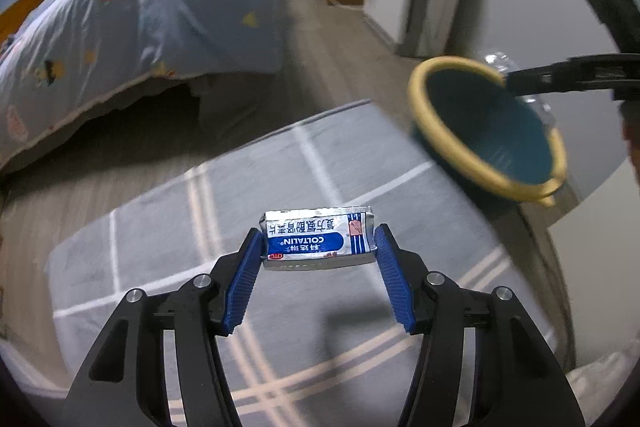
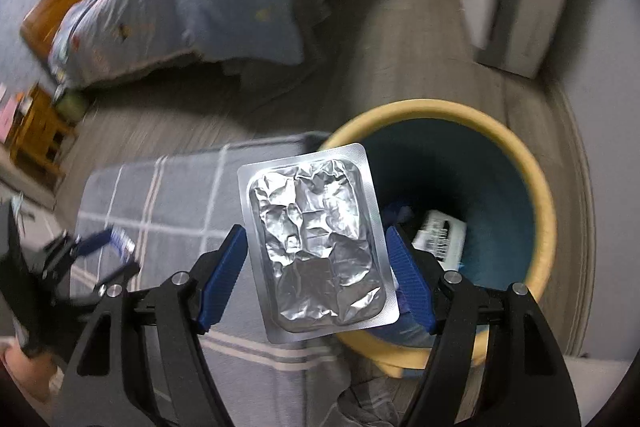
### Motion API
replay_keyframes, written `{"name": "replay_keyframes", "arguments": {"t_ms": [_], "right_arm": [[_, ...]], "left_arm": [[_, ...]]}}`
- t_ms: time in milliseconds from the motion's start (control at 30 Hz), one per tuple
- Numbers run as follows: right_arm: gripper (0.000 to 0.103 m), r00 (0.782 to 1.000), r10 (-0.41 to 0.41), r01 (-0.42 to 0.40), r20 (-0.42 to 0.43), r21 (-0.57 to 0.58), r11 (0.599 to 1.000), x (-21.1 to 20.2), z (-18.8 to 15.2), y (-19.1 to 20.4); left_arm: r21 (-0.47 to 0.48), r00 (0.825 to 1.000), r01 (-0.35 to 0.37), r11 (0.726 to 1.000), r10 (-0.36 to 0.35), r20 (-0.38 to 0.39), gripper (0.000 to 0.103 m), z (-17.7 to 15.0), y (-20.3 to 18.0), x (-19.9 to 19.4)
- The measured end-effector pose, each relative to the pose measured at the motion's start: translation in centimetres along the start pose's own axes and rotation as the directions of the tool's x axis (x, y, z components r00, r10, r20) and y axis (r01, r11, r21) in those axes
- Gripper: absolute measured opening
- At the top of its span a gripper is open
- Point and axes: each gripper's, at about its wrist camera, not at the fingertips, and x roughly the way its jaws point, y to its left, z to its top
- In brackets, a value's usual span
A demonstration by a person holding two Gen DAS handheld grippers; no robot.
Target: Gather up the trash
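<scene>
The left gripper (image 1: pixel 318 247) pinches a small flattened blue-and-white medicine box (image 1: pixel 318 239) by its two short ends, the ribbed blue pads (image 1: pixel 245 281) pressed against the cardboard; it sits at lower centre of the left view, above a grey rug with pale crossing stripes (image 1: pixel 160 227). The teal waste bin with a yellow rim (image 1: pixel 486 131) lies well off at centre right of that frame.

In the right view, the right gripper (image 2: pixel 316 267) clamps a crumpled silver foil blister sheet (image 2: pixel 316 247) edgewise between its blue pads, the sheet standing tilted at centre frame. It overlaps the bin's near-left rim (image 2: pixel 544 211), though the fisheye bend makes it hard to say whether it is truly over the mouth or just short of it. A white printed carton (image 2: pixel 440 237) already lies in the bin.

The main risk is dropping early: the sheet straddles the rim line, so letting go here could bounce it off the yellow edge onto the rug. The foil is thin and slick, and may also slide or flutter sideways. The box, held only at its ends, could buckle and slip out during the carry across.
</scene>
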Motion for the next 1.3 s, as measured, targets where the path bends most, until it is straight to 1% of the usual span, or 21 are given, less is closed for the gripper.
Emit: {"name": "replay_keyframes", "arguments": {"t_ms": [167, 333, 467, 633, 733, 800, 833, 867, 900, 933, 967, 1100, 1167, 1233, 1300], "right_arm": [[0.070, 1.000, -0.011, 0.009, 0.013, 0.144, 0.989, -0.6, -0.3, -5.1], [0.070, 1.000, -0.028, 0.026, 0.007, 0.245, 0.969, -0.5, -1.0, -8.5], [0.071, 0.999, -0.039, 0.039, -0.004, 0.310, 0.950, 0.0, -1.5, -10.7], [0.071, 0.999, -0.045, 0.042, -0.003, 0.390, 0.920, 0.4, -2.0, -12.9], [0.071, 0.999, -0.043, 0.041, -0.008, 0.446, 0.894, 1.0, -2.4, -14.3], [0.071, 0.999, -0.037, 0.035, -0.006, 0.468, 0.883, 1.2, -2.5, -14.7], [0.071, 0.999, -0.034, 0.031, -0.002, 0.475, 0.879, 1.4, -2.4, -14.8], [0.072, 1.000, -0.028, 0.020, 0.008, 0.481, 0.876, 1.5, -2.3, -14.9], [0.074, 1.000, -0.018, 0.008, 0.016, 0.486, 0.874, 1.6, -2.2, -14.8], [0.083, 1.000, -0.003, -0.007, 0.021, 0.487, 0.873, 1.8, -2.1, -14.8], [0.086, 1.000, -0.001, -0.009, 0.019, 0.484, 0.875, 2.0, -2.0, -14.7], [0.087, 0.999, -0.047, 0.043, -0.003, 0.444, 0.895, 2.0, -1.6, -14.1], [0.088, 0.998, -0.065, 0.061, -0.005, 0.419, 0.906, 1.3, -1.6, -13.7], [0.095, 0.995, -0.096, 0.089, -0.001, 0.391, 0.916, 0.5, -1.6, -13.1], [0.097, 0.991, -0.131, 0.121, 0.004, 0.355, 0.927, -1.3, -2.0, -12.2]], "left_arm": [[0.066, 0.997, 0.073, 0.995, -0.074, 0.018, 0.059, 1.4, -4.6, -0.3], [0.131, 0.990, 0.140, 0.981, -0.141, -0.001, 0.059, 3.0, -8.6, 1.0], [0.204, 0.987, 0.161, 0.966, -0.162, -0.016, 0.059, 5.2, -11.7, 2.7], [0.227, 0.985, 0.171, 0.959, -0.169, -0.029, 0.059, 8.0, -13.8, 4.8], [0.243, 0.987, 0.159, 0.957, -0.160, -0.016, 0.059, 9.4, -14.8, 6.2], [0.255, 0.988, 0.150, 0.955, -0.150, -0.019, 0.065, 9.8, -15.2, 7.2], [0.263, 0.990, 0.140, 0.955, -0.140, -0.016, 0.076, 9.8, -15.4, 7.5], [0.271, 0.991, 0.128, 0.954, -0.130, -0.010, 0.081, 9.8, -15.5, 7.7], [0.279, 0.992, 0.123, 0.953, -0.127, -0.002, 0.082, 9.7, -15.5, 7.8], [0.281, 0.991, 0.126, 0.952, -0.131, 0.000, 0.083, 9.6, -15.3, 7.8], [0.279, 0.991, 0.131, 0.951, -0.135, -0.002, 0.086, 9.4, -15.1, 7.8], [0.239, 0.990, 0.141, 0.961, -0.144, -0.006, 0.088, 8.8, -13.7, 6.9], [0.200, 0.987, 0.153, 0.968, -0.158, 0.007, 0.092, 8.4, -12.8, 5.6], [0.169, 0.985, 0.164, 0.972, -0.169, 0.017, 0.094, 8.1, -11.9, 4.4], [0.139, 0.985, 0.168, 0.976, -0.173, 0.024, 0.096, 7.8, -11.2, 2.9]]}}
